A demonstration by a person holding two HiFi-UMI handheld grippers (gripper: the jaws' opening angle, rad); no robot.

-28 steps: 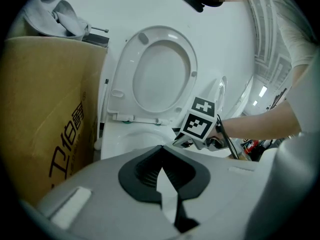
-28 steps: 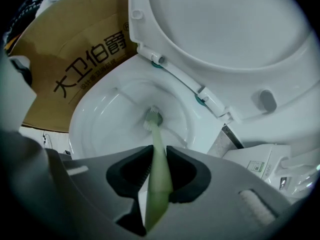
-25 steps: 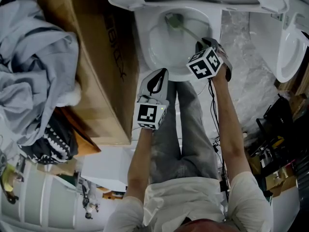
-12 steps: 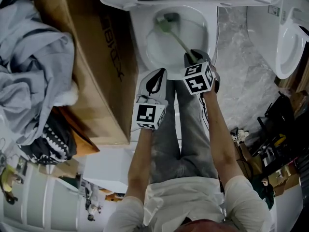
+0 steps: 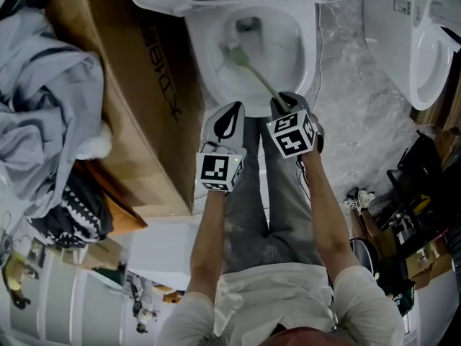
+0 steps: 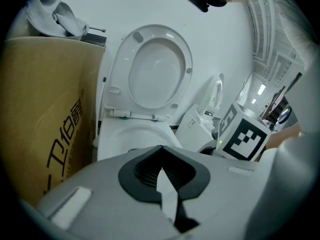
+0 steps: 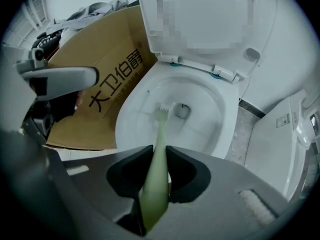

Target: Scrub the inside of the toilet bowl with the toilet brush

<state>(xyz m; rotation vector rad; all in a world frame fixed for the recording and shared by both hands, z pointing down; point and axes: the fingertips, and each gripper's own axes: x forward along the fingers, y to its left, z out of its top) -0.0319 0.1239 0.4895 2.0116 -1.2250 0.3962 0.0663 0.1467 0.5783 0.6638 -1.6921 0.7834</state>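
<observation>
Toilet brush (image 5: 253, 73) slid left in bowl (image 5: 289, 49), handle clamped between right tongs (image 7: 159, 155).

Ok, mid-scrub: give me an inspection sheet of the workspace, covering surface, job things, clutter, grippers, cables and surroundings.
Surface: grey marbled floor beside the toilet.
Job's things: toilet bowl, seat raised; green toilet brush, head on the bowl's inner wall by the drain.
Clutter: cardboard box against the toilet; grey cloth heaped by it.
Grippers: right gripper shut on the brush handle; left gripper shut, empty.
Cables: thin dark lead along the right forearm.
Surroundings: second toilet; tools at the floor's edge.
</observation>
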